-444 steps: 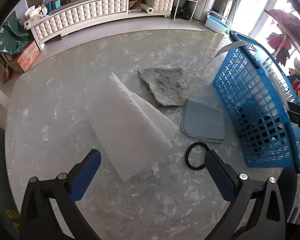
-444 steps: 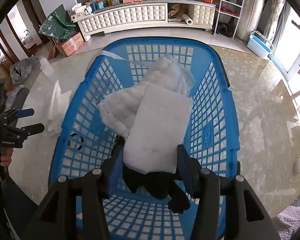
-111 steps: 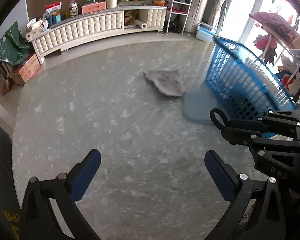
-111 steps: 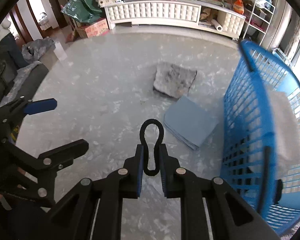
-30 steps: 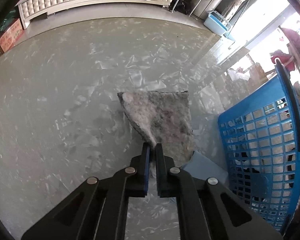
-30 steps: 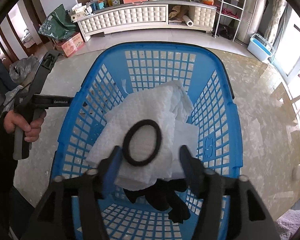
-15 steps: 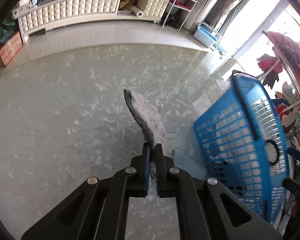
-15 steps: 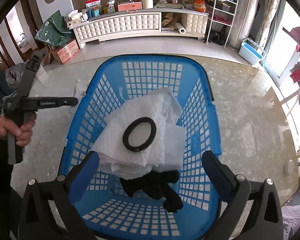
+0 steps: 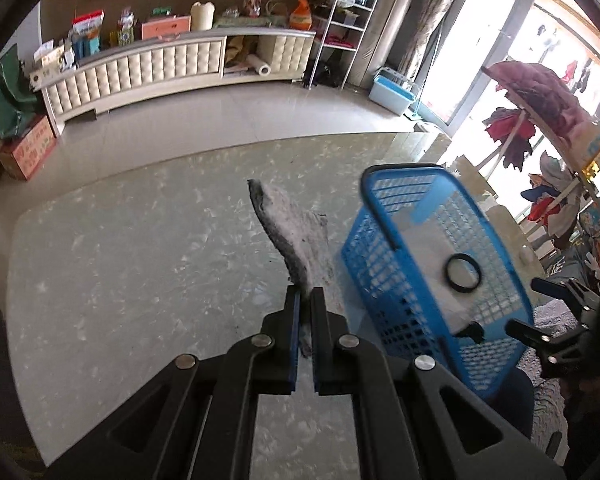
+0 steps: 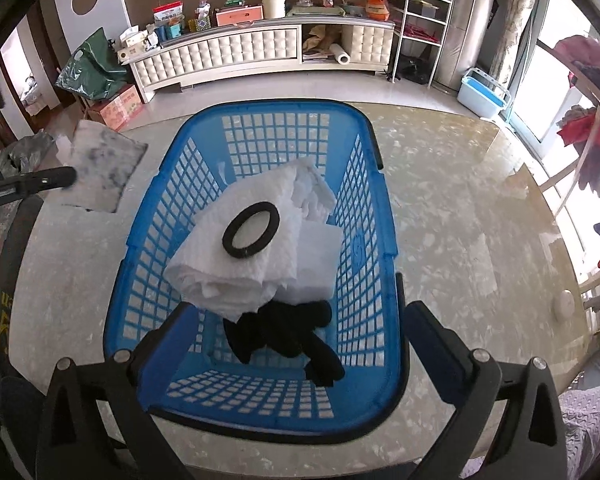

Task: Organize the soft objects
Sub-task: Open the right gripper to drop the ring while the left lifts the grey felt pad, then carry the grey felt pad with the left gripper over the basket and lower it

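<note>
Nearest to us, our left gripper (image 9: 305,300) has its jaws clamped on a corner of the grey fuzzy cloth (image 9: 296,236), which a second ago lay flat on the marble bench (image 9: 120,248) and now hangs clear of it, lifted and standing edge-on before the camera. Our right gripper (image 10: 292,344) holds its jaws wide apart with nothing between them, where a second ago they were just parting around the black rubber ring (image 10: 251,230). That ring now lies flat on the folded white padding (image 10: 252,252) inside the blue plastic basket (image 10: 384,216), and a black cloth (image 10: 288,336) sits under the padding at the basket's near end, as before. From the right wrist view the lifted grey cloth shows just left of the basket, well above the bench. Beyond the bench, the long tufted cabinet (image 9: 140,76) runs along the far wall.
</note>
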`<state>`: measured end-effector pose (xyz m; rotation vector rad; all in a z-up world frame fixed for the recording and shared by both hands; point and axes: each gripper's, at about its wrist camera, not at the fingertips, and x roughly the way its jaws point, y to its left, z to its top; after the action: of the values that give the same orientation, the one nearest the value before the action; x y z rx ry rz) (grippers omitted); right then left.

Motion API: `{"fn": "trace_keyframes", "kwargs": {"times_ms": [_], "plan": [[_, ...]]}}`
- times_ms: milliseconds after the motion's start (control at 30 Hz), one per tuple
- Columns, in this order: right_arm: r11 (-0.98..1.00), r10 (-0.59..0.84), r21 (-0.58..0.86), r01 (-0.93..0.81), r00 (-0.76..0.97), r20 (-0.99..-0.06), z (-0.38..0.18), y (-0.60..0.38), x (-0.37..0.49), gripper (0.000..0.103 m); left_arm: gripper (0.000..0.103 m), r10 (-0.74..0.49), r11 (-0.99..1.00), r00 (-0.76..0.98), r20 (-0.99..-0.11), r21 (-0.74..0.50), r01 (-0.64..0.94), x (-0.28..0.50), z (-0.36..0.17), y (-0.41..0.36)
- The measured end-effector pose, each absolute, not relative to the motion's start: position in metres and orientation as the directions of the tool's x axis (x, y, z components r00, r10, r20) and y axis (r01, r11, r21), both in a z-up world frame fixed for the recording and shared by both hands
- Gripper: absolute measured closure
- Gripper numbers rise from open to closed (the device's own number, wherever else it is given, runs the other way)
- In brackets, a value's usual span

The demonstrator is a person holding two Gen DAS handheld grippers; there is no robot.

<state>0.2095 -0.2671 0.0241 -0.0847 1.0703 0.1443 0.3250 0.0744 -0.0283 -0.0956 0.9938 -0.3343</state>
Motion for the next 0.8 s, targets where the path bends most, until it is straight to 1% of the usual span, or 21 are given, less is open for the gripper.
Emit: {"fn": "trace_keyframes", "kwargs": {"times_ms": [367,800], "plan": [[0.988,0.097,0.020,-0.156,0.499,-0.861,0.033,-0.269,0.191,0.000,0.099,-0.304,0.943,0.547,-0.780,-0.166,0.287,0.274,0.022,0.050],[0.986,0.127,0.046,-0.160,0.542,-0.831,0.042,-0.286,0.172,0.000,0.099,-0.354,0.910,0.542,-0.763,-0.147,0.387,0.247,0.049,-0.009]]}}
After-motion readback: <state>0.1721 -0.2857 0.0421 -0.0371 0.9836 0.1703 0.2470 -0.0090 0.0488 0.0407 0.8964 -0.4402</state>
